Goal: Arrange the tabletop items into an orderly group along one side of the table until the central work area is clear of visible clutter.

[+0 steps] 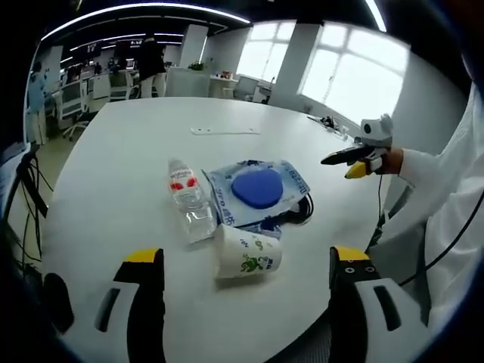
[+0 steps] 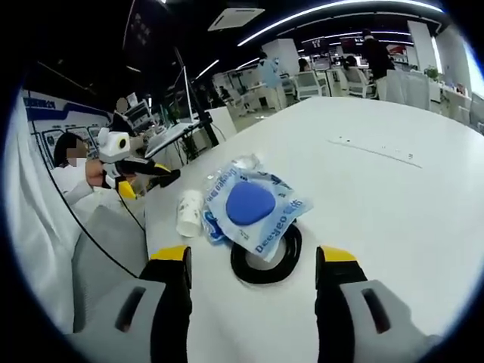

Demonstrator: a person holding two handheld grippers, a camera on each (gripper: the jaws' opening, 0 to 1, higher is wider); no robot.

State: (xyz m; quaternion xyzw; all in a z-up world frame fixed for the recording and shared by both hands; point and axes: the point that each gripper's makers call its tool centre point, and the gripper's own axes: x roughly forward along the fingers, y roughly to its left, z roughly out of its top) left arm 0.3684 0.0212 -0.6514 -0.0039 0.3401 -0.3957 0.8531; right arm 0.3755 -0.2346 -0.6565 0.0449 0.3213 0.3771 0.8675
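Observation:
On the white table (image 1: 113,166) lies a heap of items. A clear water bottle (image 1: 189,200) rests on its side beside a blue-printed packet (image 1: 257,187) with a blue oval in it. A paper cup (image 1: 246,253) lies tipped over in front of them, and a black cable coil (image 1: 302,210) peeks out under the packet. My left gripper (image 1: 246,255) is open, a little short of the cup. My right gripper (image 1: 344,162) hovers at the right. In the right gripper view, my right gripper (image 2: 255,255) stands open just before the coil (image 2: 265,261), packet (image 2: 253,204) and cup (image 2: 189,213). The left gripper (image 2: 147,172) is beyond the table edge.
A thin white strip (image 1: 224,131) lies farther out on the table (image 2: 393,212). The table edge runs close to the heap on the person's side. Desks, chairs and people stand in the office behind. A white sleeve (image 1: 446,197) fills the right.

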